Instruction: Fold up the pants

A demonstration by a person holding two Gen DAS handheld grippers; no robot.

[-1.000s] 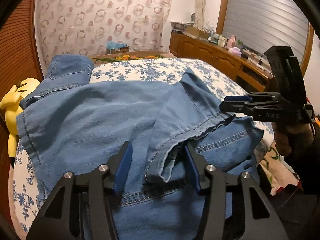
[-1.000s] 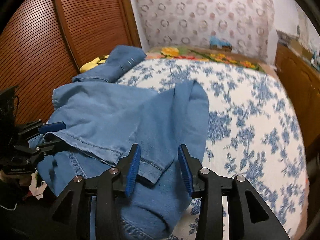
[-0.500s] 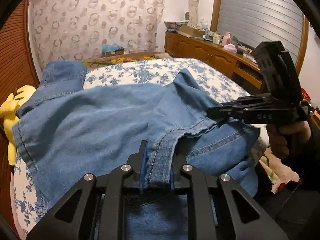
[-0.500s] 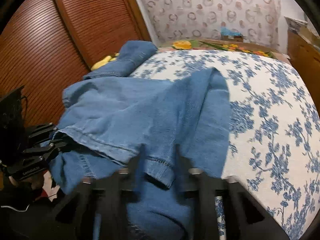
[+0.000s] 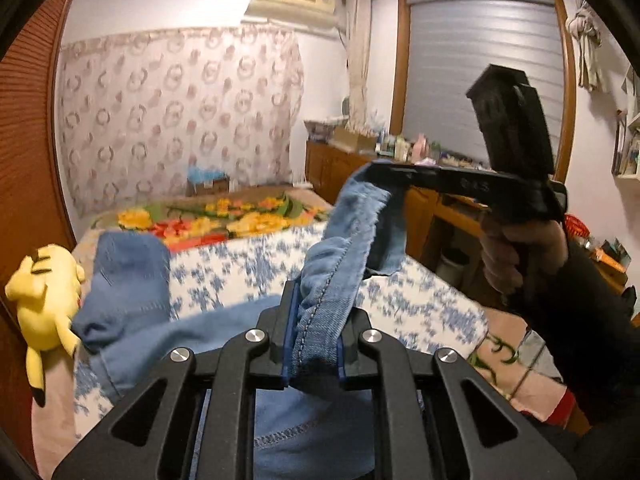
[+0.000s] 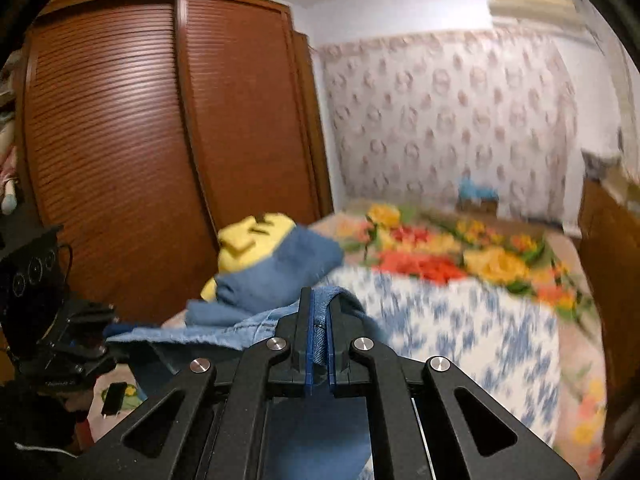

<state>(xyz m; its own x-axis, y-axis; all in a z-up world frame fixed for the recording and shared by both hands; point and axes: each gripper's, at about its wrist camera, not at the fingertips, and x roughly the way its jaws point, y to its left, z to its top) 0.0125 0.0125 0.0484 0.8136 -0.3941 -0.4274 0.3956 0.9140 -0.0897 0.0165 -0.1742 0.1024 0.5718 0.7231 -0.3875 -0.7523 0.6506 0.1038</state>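
Blue denim pants lie on the bed with the blue floral sheet. My left gripper is shut on a bunched hem of the pants and holds it up above the bed. My right gripper is shut on another part of the same hem; it also shows in the left wrist view, raised with the denim hanging from it. The hem stretches between the two grippers. The left gripper shows in the right wrist view at the left. The rest of the pants trails over the bed.
A yellow plush toy lies at the bed's left edge by the brown slatted wardrobe. A flowered blanket covers the bed's far end. A wooden dresser with clutter stands on the right under the shuttered window.
Both grippers closed on the pants' hem and then lifted it well above the bed. The denim that lay flat now hangs between them.
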